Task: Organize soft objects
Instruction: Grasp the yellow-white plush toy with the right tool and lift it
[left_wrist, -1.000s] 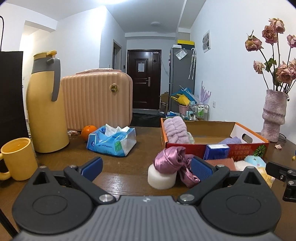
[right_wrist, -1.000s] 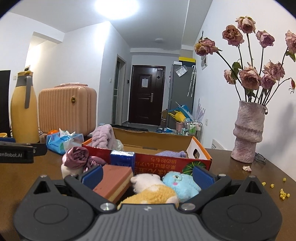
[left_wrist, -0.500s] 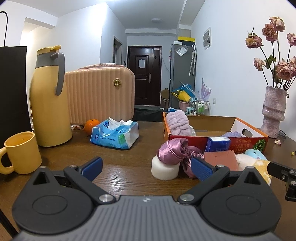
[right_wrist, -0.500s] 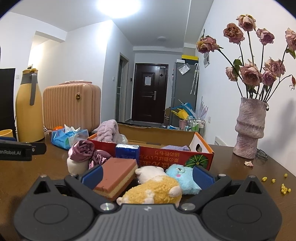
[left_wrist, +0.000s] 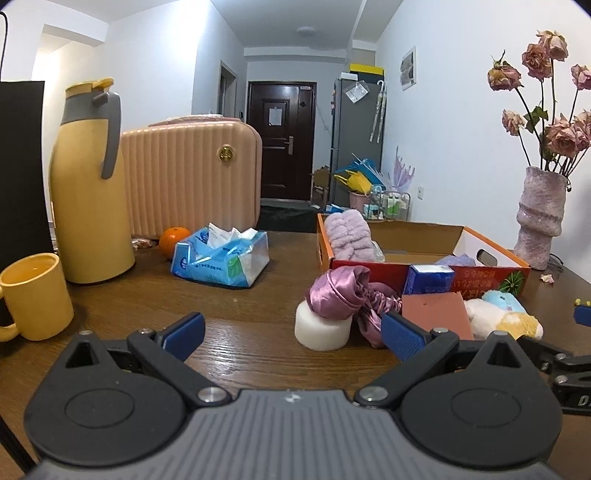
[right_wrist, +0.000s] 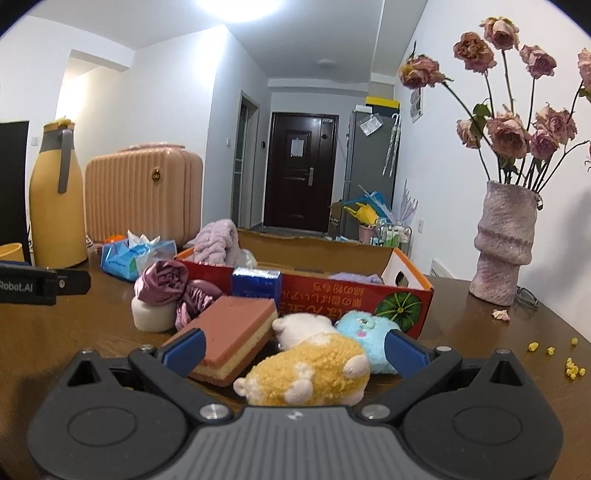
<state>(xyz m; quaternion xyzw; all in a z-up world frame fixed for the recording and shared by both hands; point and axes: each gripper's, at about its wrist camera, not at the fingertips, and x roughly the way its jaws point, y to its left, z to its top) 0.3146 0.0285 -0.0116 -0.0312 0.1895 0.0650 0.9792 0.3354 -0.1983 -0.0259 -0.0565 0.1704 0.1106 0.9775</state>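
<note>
Two hand-held tools hover low over a brown wooden table (left_wrist: 240, 343). The left tool (left_wrist: 291, 330) is spread wide and holds nothing. Just ahead of it, toward its right finger, a white foam puck (left_wrist: 321, 328) sits on the table with a mauve satin bonnet (left_wrist: 340, 291) draped over it.

The right tool (right_wrist: 295, 349) is also spread wide and holds nothing. Between its fingers lie a yellow plush (right_wrist: 314, 373), a white plush (right_wrist: 301, 325) and a blue plush (right_wrist: 364, 332), all touching. A pink sponge (right_wrist: 236, 325) lies against its left finger.

Beyond the soft things stands an open red box (right_wrist: 351, 295) with a lilac towel (right_wrist: 216, 242) inside at its far left corner. A blue packet (right_wrist: 256, 282) leans on the box front. Farther left of the left tool are a tissue pack (left_wrist: 221, 258), an orange (left_wrist: 173, 240), a yellow jug (left_wrist: 90, 184) and a mug (left_wrist: 33, 295). A vase (right_wrist: 504, 240) of dried roses stands far right.
</note>
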